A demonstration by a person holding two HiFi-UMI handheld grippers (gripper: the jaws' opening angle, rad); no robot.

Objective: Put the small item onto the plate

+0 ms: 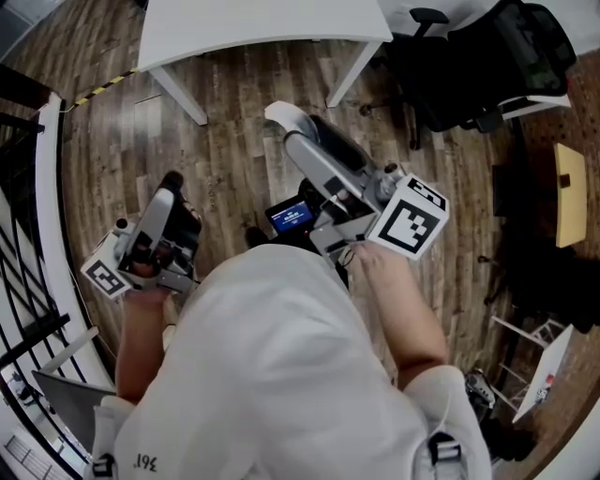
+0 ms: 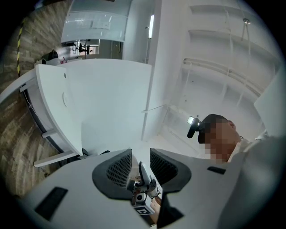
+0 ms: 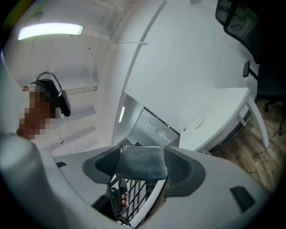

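In the right gripper view my right gripper (image 3: 142,154) is shut on a small grey padded block (image 3: 142,164) that fills the whole gap between its dark pads. The left gripper view shows my left gripper (image 2: 140,157) open, a narrow empty gap between its pads. Both grippers are held up in front of the person's body and point away from it over the wood floor: the left gripper (image 1: 172,187) at the left, the right gripper (image 1: 283,117) in the middle. From the head view the block cannot be made out. No plate shows in any view.
A white table (image 1: 262,28) stands ahead at the top of the head view. A black office chair (image 1: 469,75) is at the upper right. A black railing (image 1: 28,234) runs along the left edge. The person's white-clad torso fills the lower middle.
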